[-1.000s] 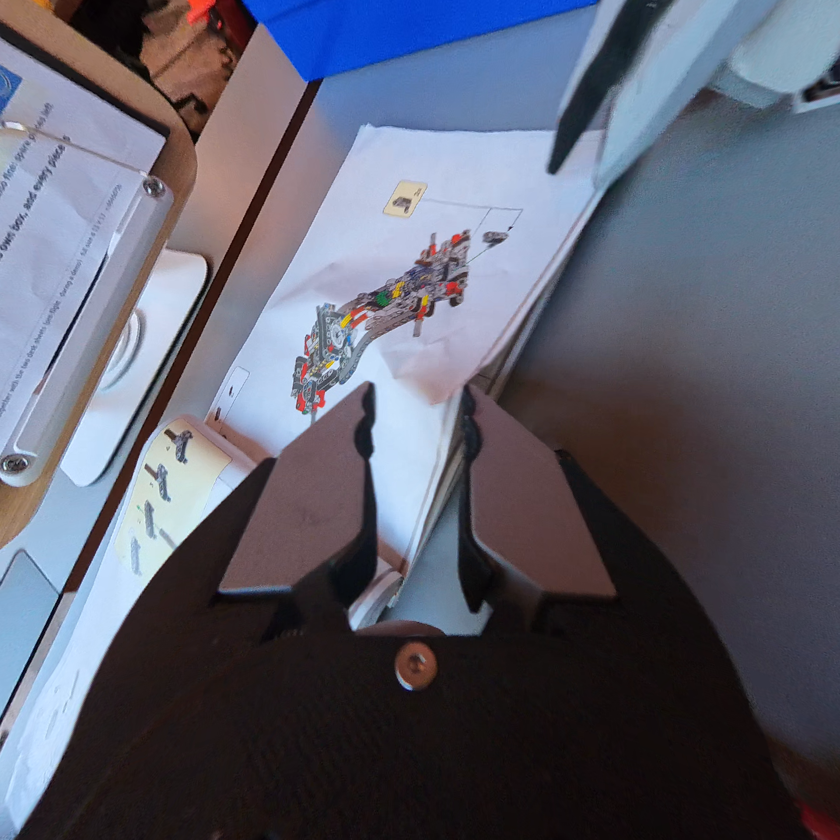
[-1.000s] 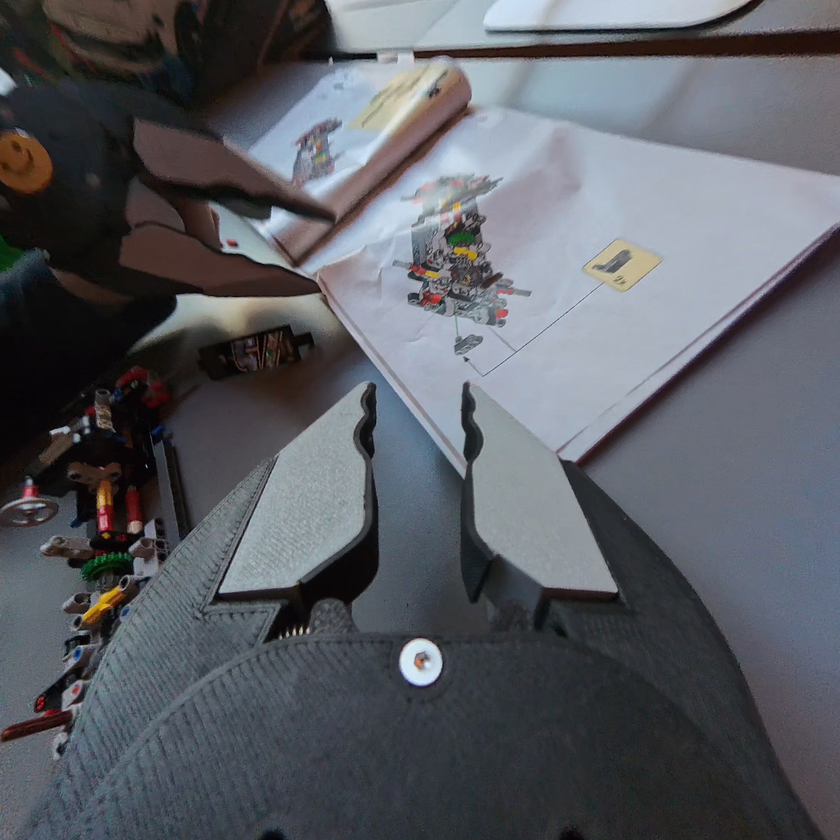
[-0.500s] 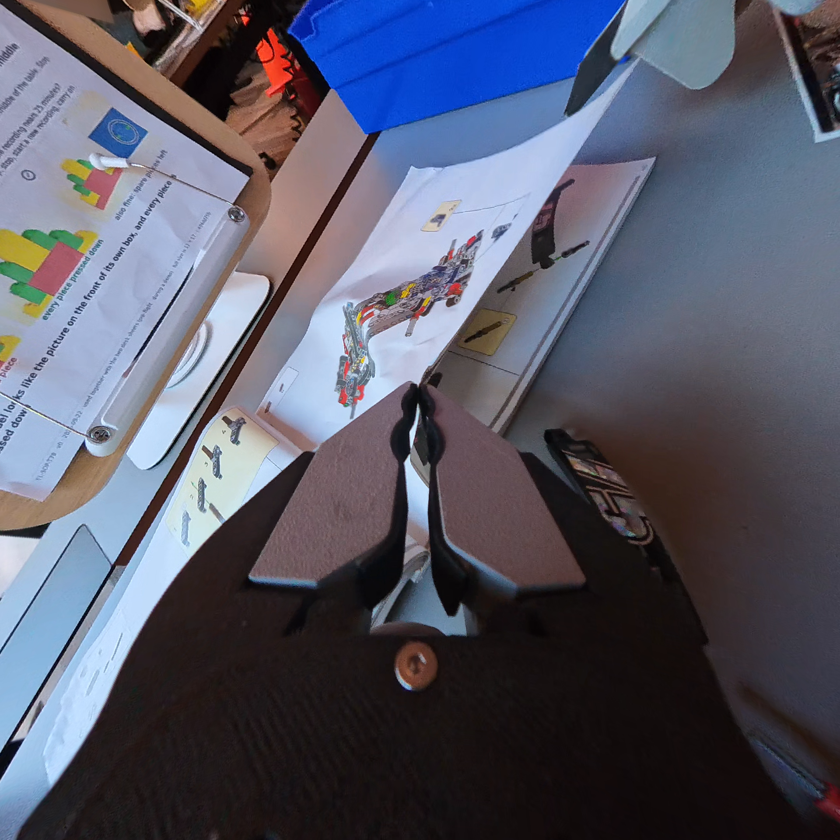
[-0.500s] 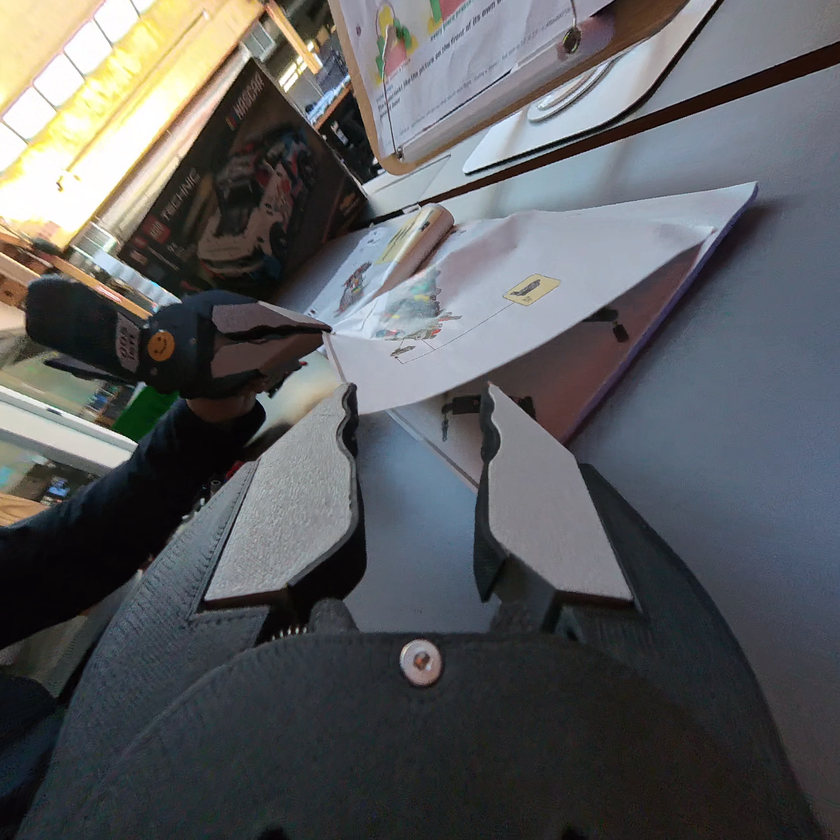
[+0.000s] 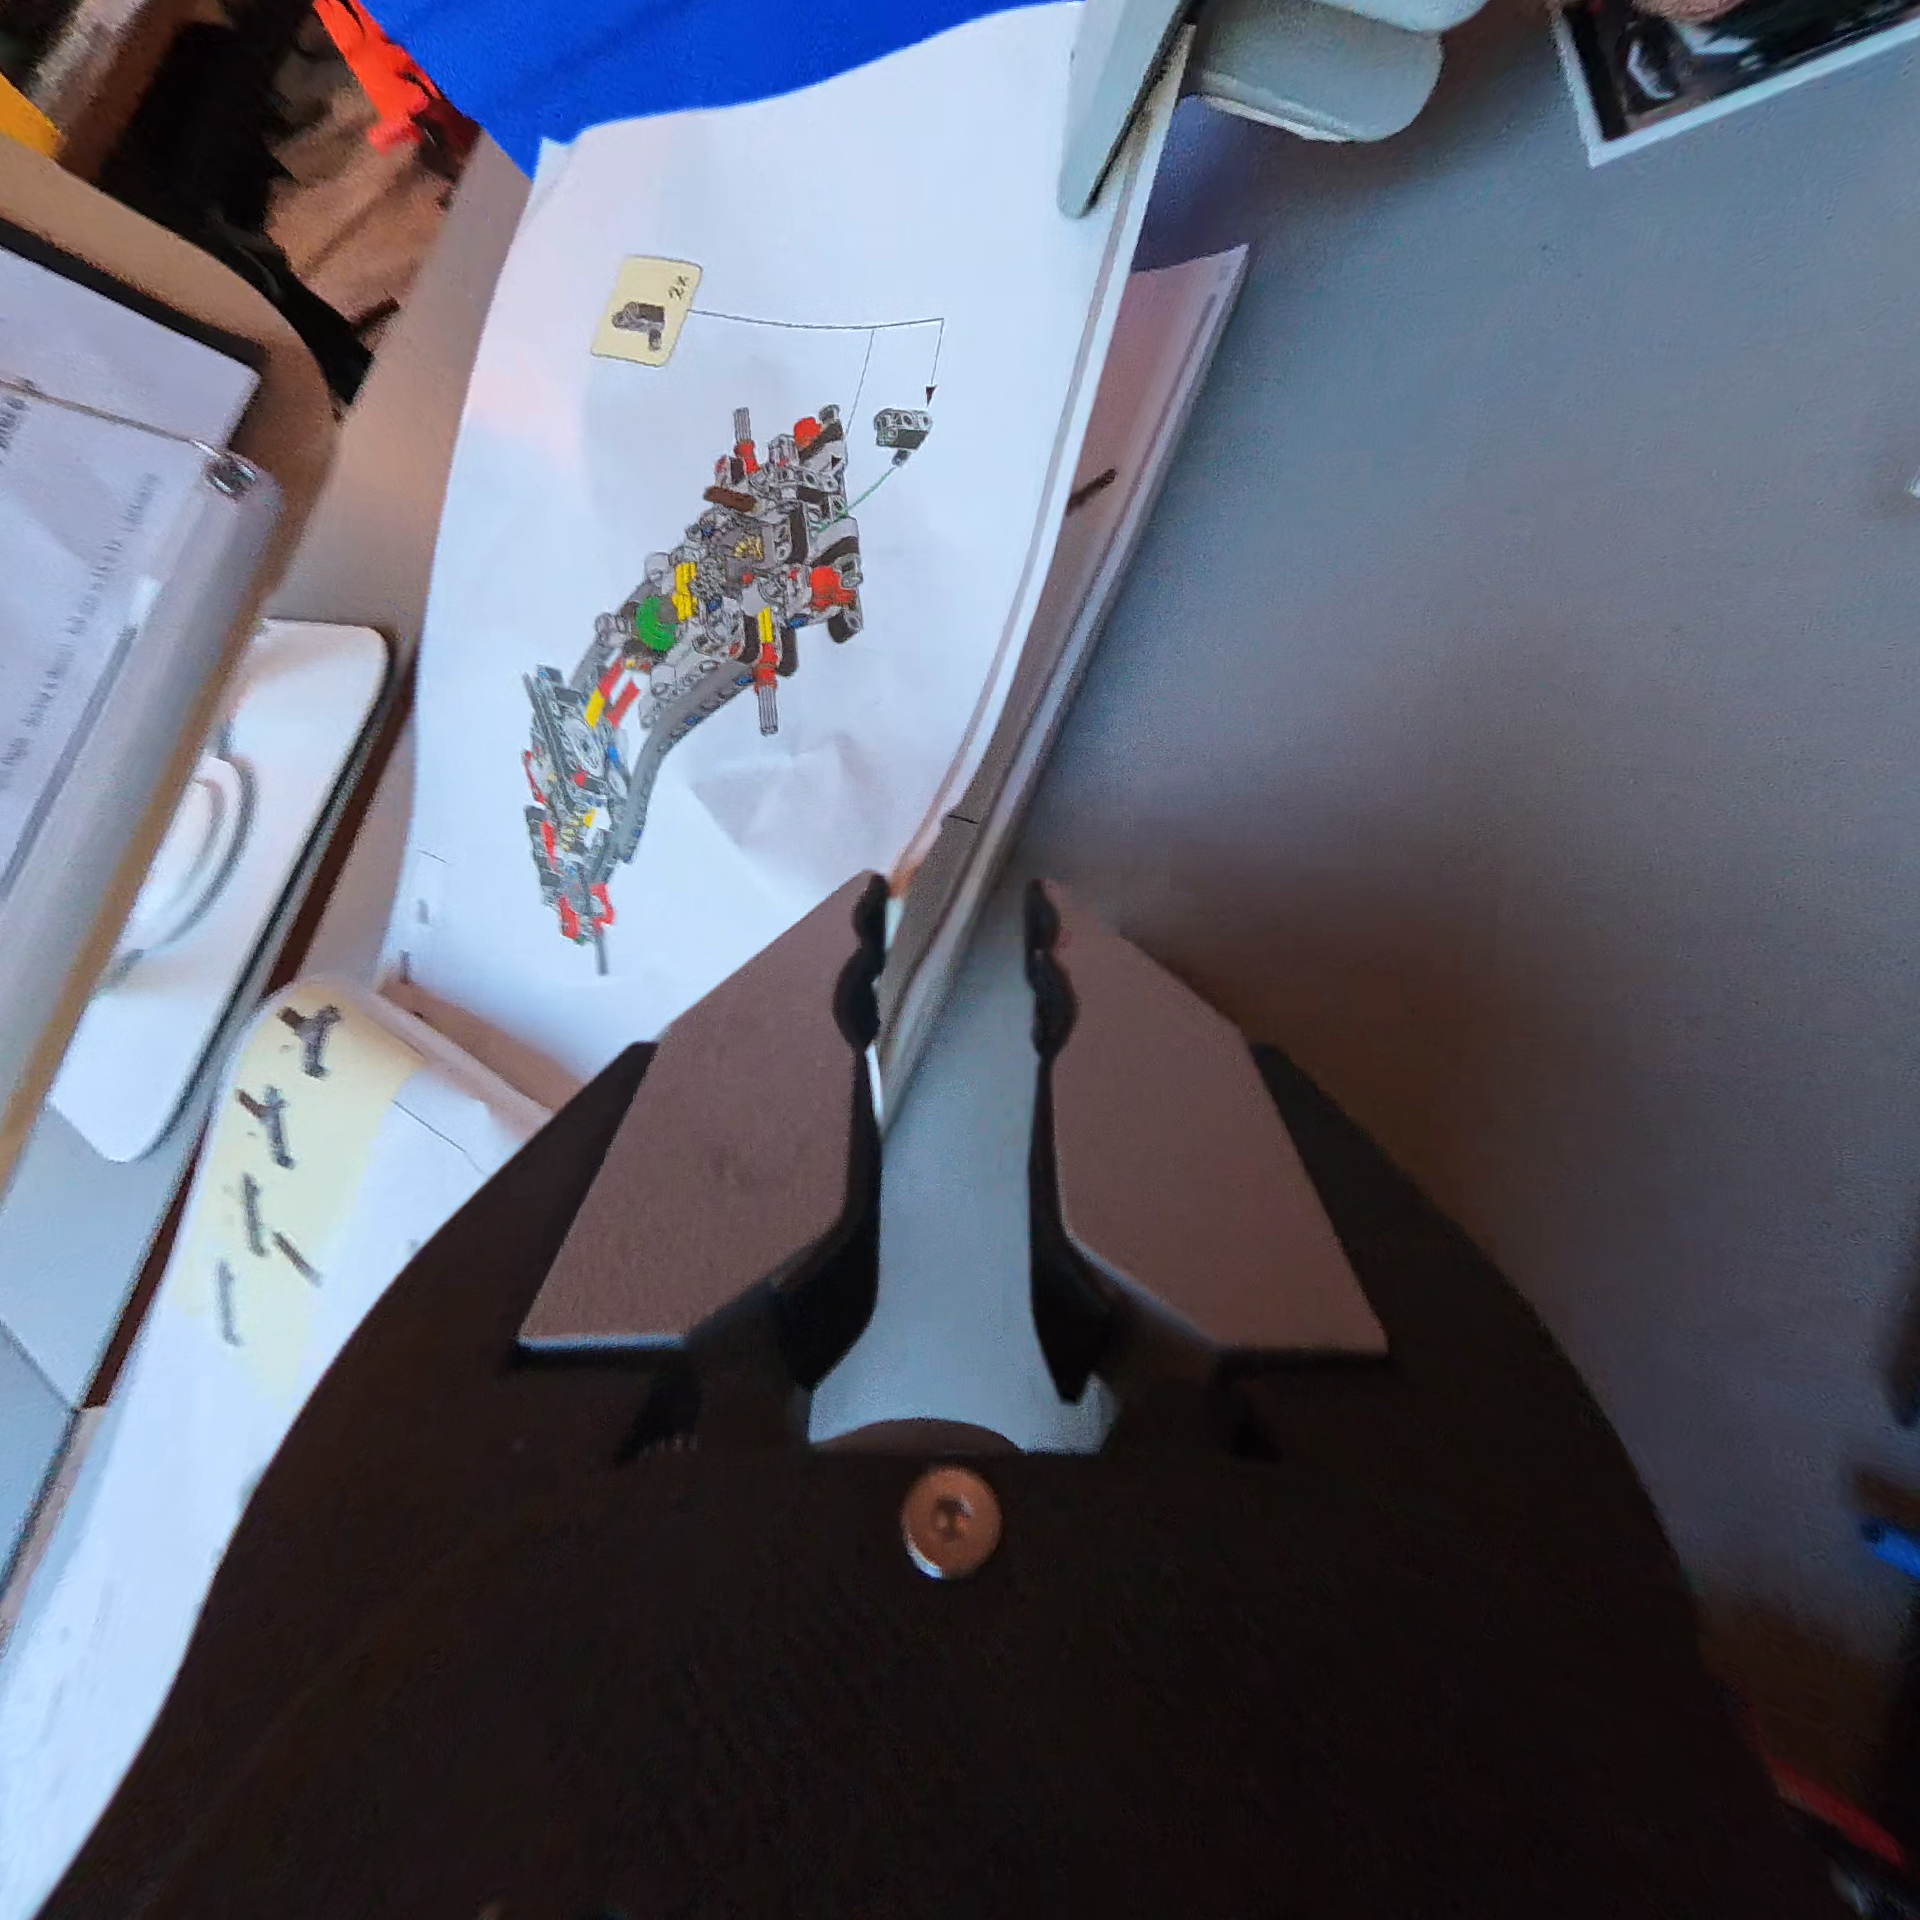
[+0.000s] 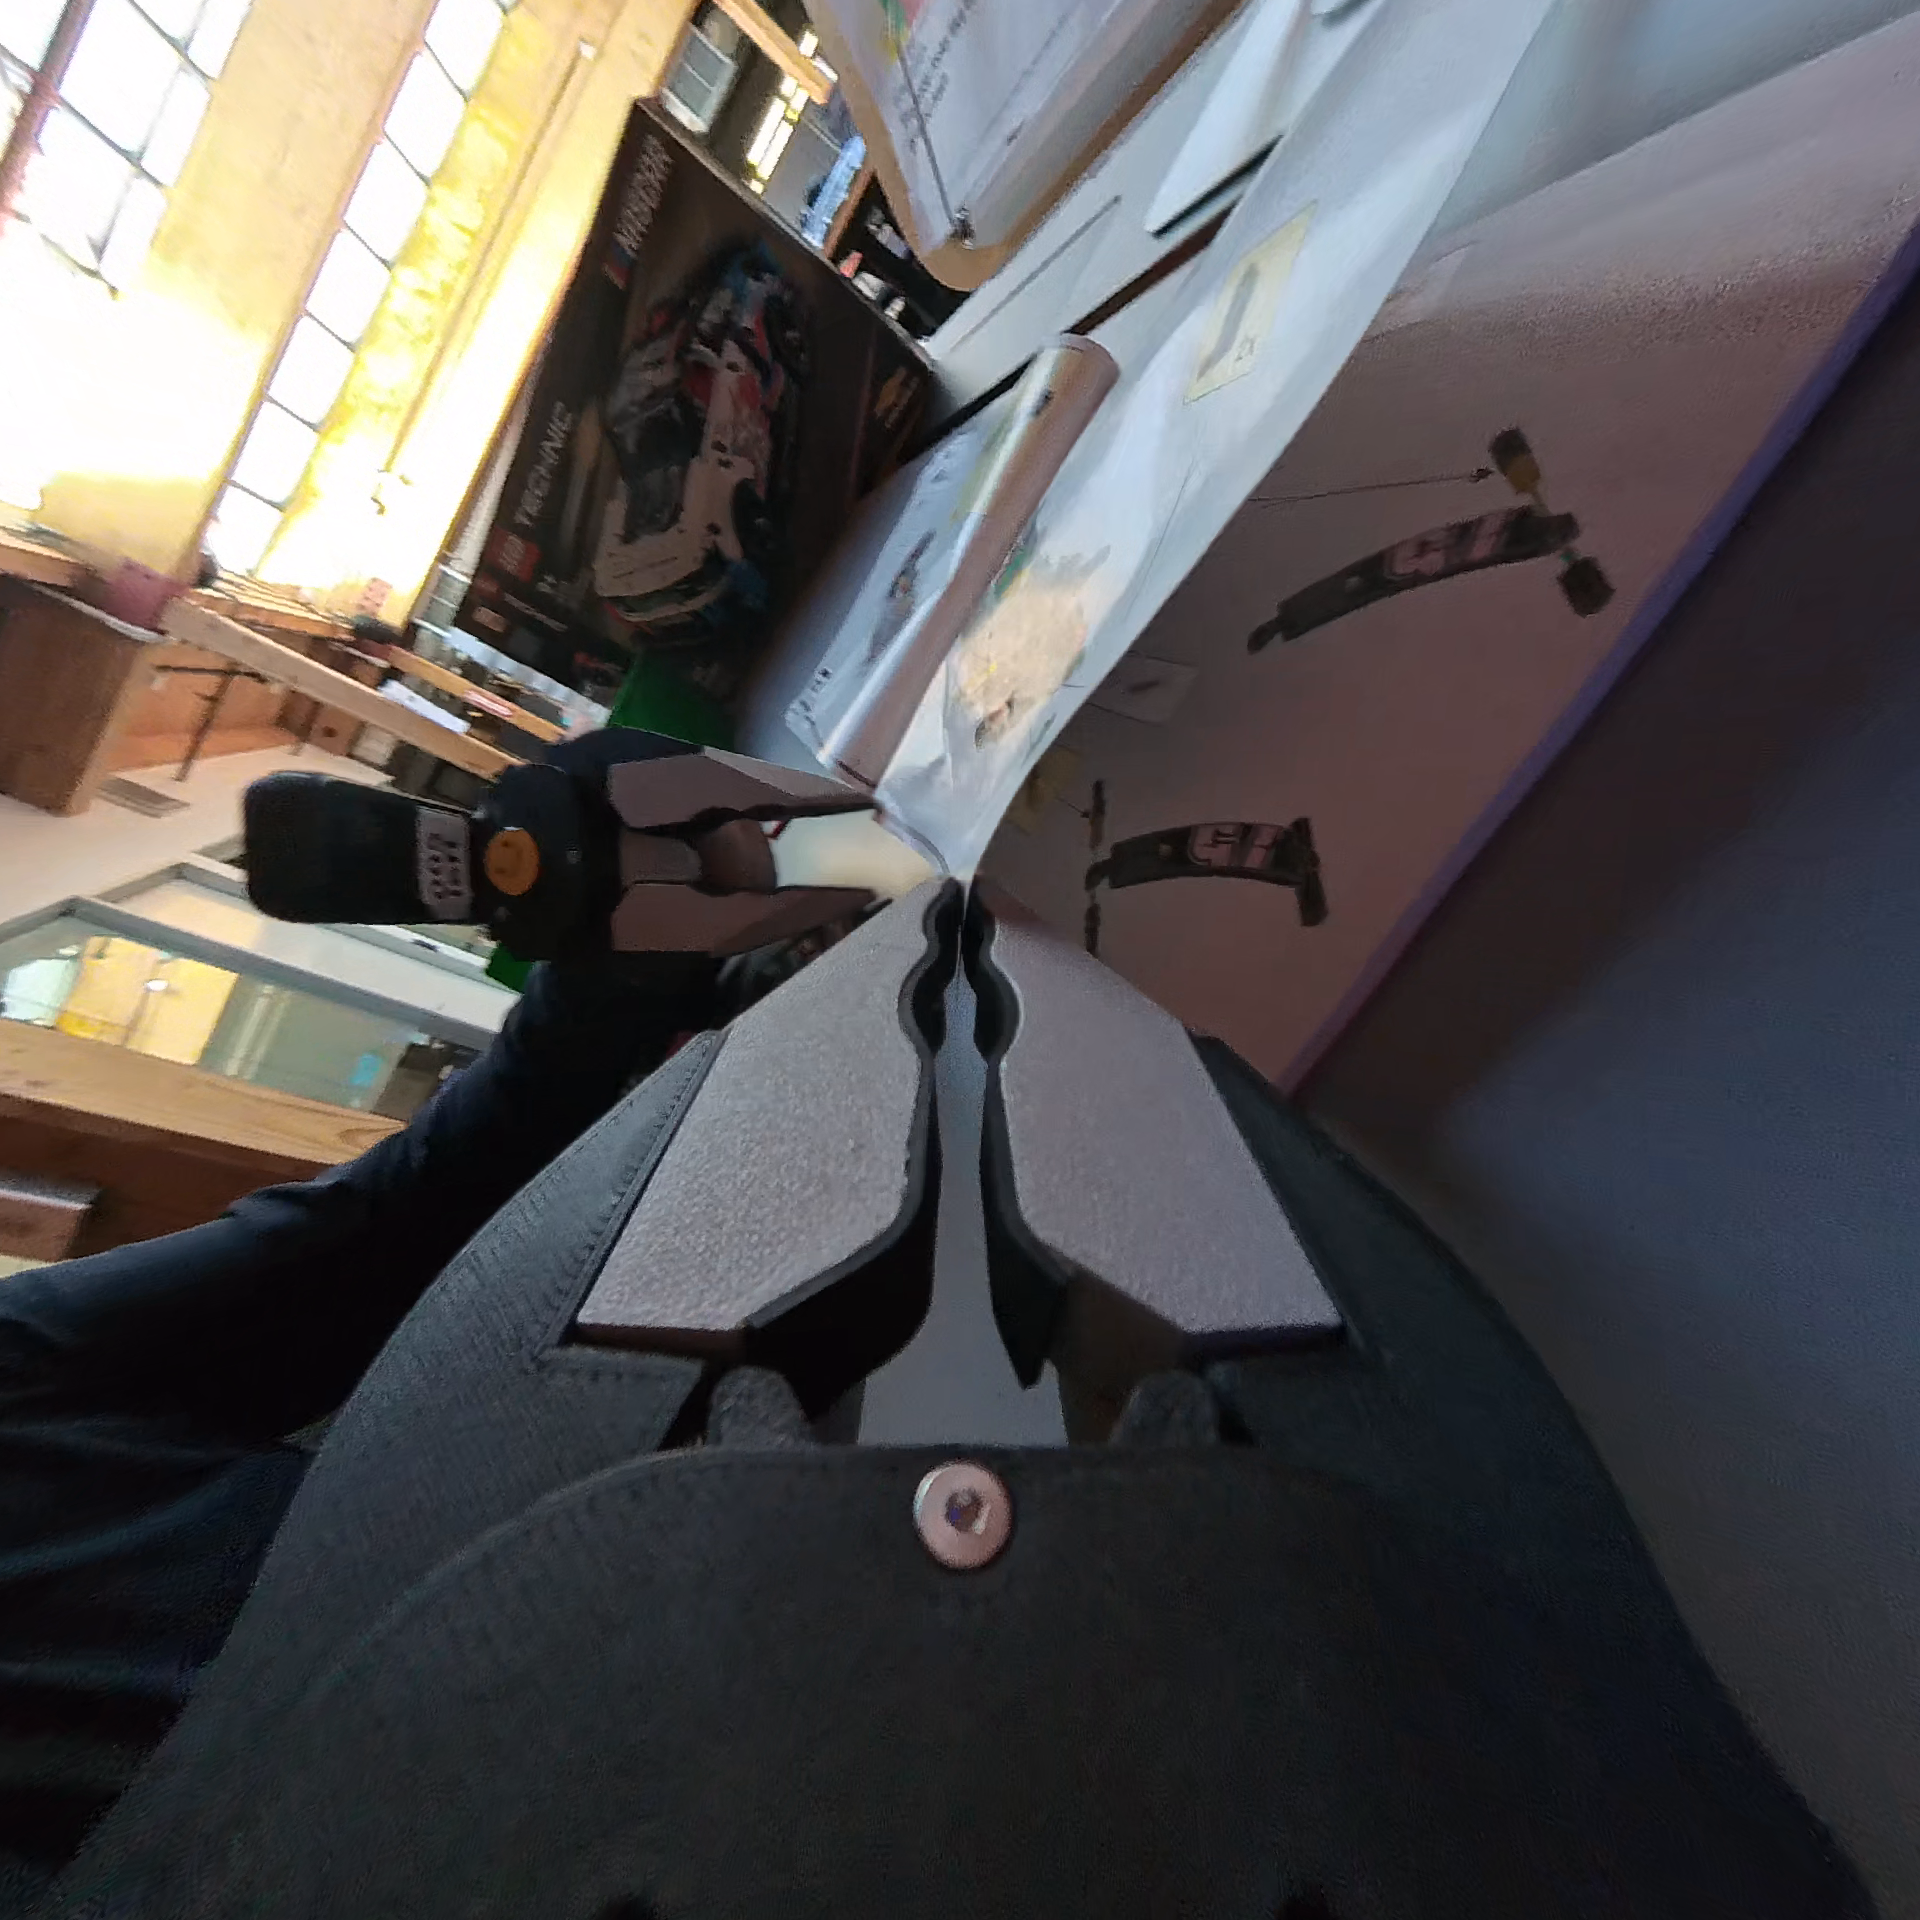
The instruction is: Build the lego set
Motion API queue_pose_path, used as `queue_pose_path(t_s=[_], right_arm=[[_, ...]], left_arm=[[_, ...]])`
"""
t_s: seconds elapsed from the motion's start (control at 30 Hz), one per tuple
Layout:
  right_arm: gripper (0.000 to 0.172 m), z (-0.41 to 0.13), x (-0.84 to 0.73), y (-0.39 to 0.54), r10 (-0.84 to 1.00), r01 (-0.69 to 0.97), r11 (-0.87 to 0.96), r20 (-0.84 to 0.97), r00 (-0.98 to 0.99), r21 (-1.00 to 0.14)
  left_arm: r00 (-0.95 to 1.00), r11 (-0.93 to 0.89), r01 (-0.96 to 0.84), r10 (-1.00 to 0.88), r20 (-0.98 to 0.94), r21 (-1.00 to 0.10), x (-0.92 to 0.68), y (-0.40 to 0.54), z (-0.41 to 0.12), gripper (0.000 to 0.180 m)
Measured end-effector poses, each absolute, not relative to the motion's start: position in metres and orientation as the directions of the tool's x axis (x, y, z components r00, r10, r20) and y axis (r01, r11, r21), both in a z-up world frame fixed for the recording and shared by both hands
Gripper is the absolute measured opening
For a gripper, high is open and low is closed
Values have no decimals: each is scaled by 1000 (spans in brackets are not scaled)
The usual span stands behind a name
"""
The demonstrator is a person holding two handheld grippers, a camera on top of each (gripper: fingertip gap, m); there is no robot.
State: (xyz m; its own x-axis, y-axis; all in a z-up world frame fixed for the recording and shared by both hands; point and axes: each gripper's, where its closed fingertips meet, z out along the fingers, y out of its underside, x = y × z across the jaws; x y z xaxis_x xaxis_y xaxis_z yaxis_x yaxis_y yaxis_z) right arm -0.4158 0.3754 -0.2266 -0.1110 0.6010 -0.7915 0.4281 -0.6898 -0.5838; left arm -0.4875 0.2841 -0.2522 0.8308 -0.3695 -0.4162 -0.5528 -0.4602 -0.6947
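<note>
The right tool (image 6: 961, 902) has its fingers pressed together, and the lower corner of a lifted white page (image 6: 1049, 644) of an instruction booklet meets its tips; the far corner of the page is gripped by the same tool in the left wrist view. That page curves up off the booklet, and just beyond the tips the uncovered page beneath (image 6: 1455, 644) lies flat, printed with dark curved parts. To the right of the tool runs the bare grey tabletop (image 6: 1714, 1039).

The left tool (image 5: 956, 914) has its fingers spread with a plain gap between them. The near edge of the booklet's pages runs in against the inner face of its left finger (image 5: 868, 966); the right finger stands apart over the tabletop, so nothing is pinched. Ahead and to the left of this tool the lifted page (image 5: 790, 499) shows a coloured drawing of a brick model and a small yellow box. Nearer, to its left, a rolled-back page with a yellow panel (image 5: 291, 1164) curls up.

Farther left stands a wooden board with clamped printed sheets (image 5: 94, 582) above a white base (image 5: 260, 831). Beyond the booklet, in the right wrist view, a dark box with a racing car picture (image 6: 675, 416) stands under bright windows (image 6: 156, 208).
</note>
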Motion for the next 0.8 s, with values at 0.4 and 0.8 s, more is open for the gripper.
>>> queue_pose_path(t_s=[0.4, 0.8], right_arm=[[0, -252, -415, 386, 762, 496, -580, -645, 51, -646], [0, -246, -416, 382, 879, 492, -434, -475, 47, -755]], left_arm=[[931, -524, -364, -220, -291, -770, -499, 224, -239, 39], [960, -436, -277, -154, -232, -857, -507, 208, -232, 39]])
